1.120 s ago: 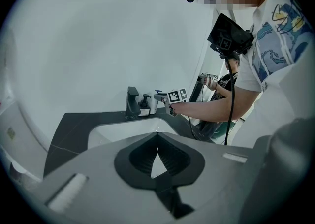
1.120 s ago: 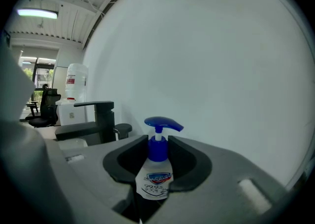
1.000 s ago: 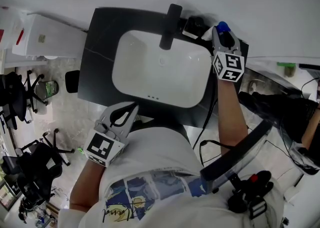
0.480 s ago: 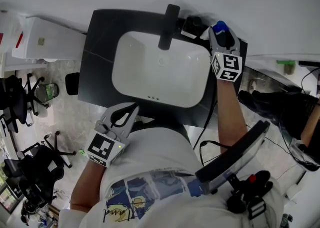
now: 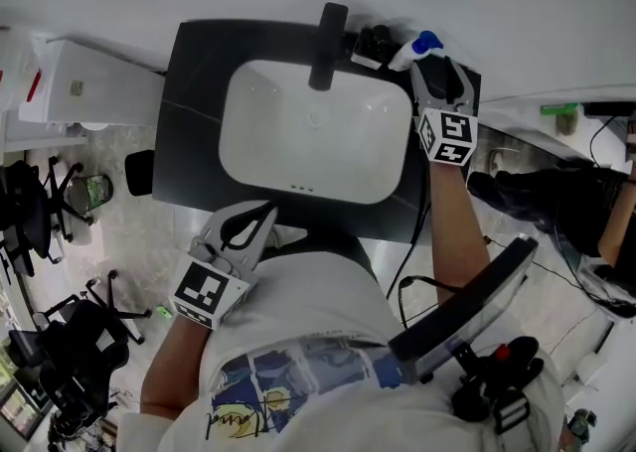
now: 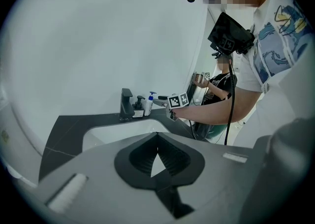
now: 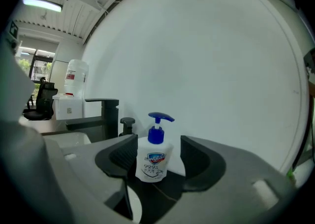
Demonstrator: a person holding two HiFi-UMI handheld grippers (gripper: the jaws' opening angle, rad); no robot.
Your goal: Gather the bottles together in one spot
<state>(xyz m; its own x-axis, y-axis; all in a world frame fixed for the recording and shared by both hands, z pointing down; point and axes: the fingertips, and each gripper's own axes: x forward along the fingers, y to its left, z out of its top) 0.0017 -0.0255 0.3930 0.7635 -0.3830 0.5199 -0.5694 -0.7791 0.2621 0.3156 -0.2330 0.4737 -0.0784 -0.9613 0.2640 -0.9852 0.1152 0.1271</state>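
Note:
A white bottle with a blue pump stands on the black counter behind the sink, close to a small black pump bottle beside the faucet. My right gripper is just behind the white bottle. In the right gripper view the white bottle stands between the jaws, which are opening; the pads do not press on it. My left gripper hangs in front of the counter, shut and empty.
A white cabinet stands left of the counter. Office chairs are on the floor at left. Another person sits at right. A cable hangs off the counter's front right.
The right gripper carried the white bottle a little left toward the black bottle, then its jaws spread and let it go. The left gripper has not moved.

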